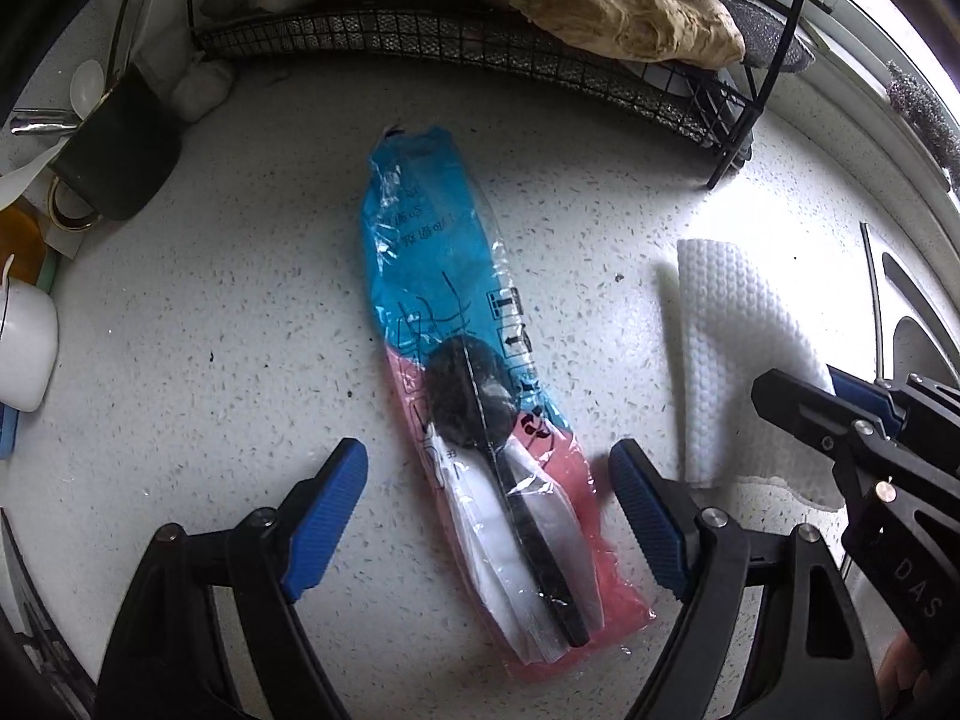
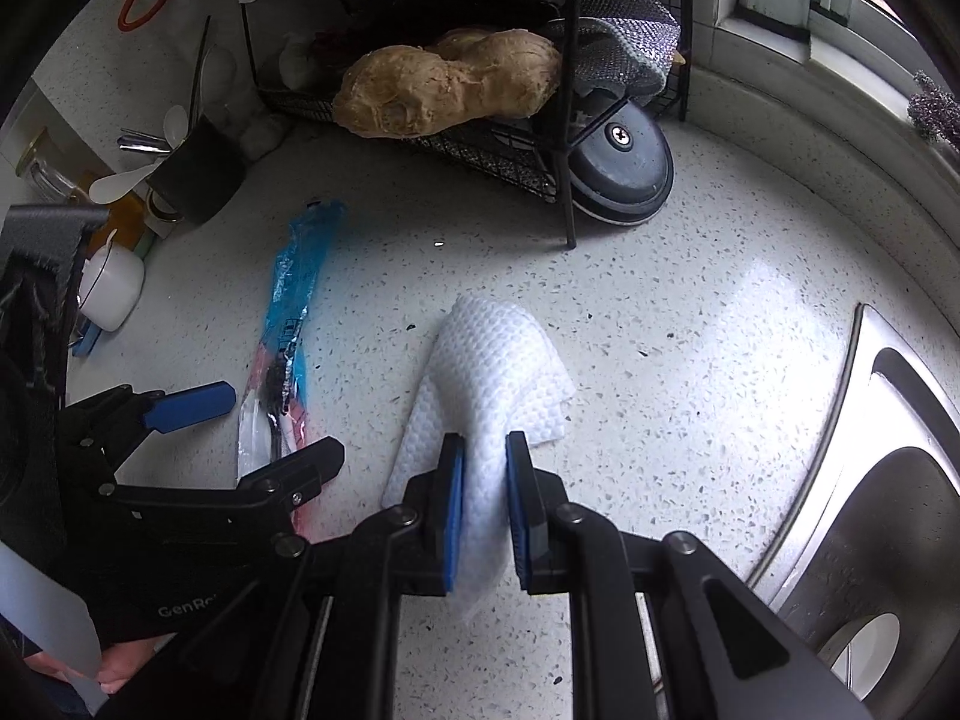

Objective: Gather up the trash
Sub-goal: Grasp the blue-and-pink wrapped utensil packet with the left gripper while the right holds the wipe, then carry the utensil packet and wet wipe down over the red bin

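A blue and pink plastic wrapper [image 1: 474,396] holding a black spoon and a white napkin lies flat on the speckled counter. My left gripper [image 1: 489,474] is open, its fingers on either side of the wrapper's near half, just above it. A white textured paper towel [image 2: 486,378] lies on the counter to the right. My right gripper [image 2: 485,450] is shut on the paper towel, pinching a raised fold of it. The wrapper also shows in the right wrist view [image 2: 288,324], and the paper towel in the left wrist view [image 1: 732,348].
A black wire rack [image 1: 480,42] with a ginger root [image 1: 624,6] stands at the back. A black utensil holder [image 1: 114,162] and a white cup [image 1: 24,348] stand at the left. A steel sink [image 2: 888,492] lies to the right.
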A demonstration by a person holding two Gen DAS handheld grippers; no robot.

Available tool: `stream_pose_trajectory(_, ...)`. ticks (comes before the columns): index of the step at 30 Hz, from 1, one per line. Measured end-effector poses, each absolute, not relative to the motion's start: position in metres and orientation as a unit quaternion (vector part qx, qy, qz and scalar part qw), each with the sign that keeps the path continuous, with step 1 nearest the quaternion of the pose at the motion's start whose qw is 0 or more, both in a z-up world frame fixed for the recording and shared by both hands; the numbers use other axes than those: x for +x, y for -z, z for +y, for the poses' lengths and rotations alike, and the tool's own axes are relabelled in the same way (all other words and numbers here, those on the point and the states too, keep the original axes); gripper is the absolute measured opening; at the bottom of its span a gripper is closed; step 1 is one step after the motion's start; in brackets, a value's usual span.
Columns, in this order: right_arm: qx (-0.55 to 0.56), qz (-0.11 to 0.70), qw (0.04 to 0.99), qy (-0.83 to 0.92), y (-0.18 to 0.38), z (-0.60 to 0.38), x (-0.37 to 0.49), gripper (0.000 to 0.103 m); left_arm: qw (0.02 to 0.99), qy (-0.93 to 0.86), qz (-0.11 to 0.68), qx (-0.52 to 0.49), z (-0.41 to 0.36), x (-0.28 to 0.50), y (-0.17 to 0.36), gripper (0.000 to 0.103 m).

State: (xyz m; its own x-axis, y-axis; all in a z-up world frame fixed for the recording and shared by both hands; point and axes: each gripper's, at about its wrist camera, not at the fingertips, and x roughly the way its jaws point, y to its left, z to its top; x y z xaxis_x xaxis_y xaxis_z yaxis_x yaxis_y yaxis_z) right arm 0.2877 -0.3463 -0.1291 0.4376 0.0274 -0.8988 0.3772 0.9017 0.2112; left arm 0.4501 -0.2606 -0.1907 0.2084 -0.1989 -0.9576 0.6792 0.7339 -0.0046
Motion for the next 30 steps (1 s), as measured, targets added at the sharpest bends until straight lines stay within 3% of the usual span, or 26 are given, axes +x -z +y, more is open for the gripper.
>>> stream_pose_trajectory(3, 0.194, 0.519, 0.825, 0.109, 0.128, -0.344, 0.283, 0.013, 0.747, 0.298, 0.553, 0.217, -0.262, 0.445, 0.19, 0.069)
stream_pose_trajectory(5, 0.194, 0.519, 0.825, 0.112, 0.128, -0.343, 0.281, 0.013, 0.749, 0.299, 0.55, 0.216, -0.261, 0.442, 0.188, 0.052)
stream_pose_trajectory(9, 0.197, 0.521, 0.822, 0.113, 0.129, -0.339, 0.275, 0.013, 0.751, 0.302, 0.547, 0.214, -0.26, 0.435, 0.186, 0.036)
stream_pose_trajectory(30, 0.148, 0.509, 0.846, 0.06, 0.098, -0.245, 0.222, 0.013, 0.788, 0.281, 0.512, 0.194, -0.144, 0.333, 0.13, 0.032)
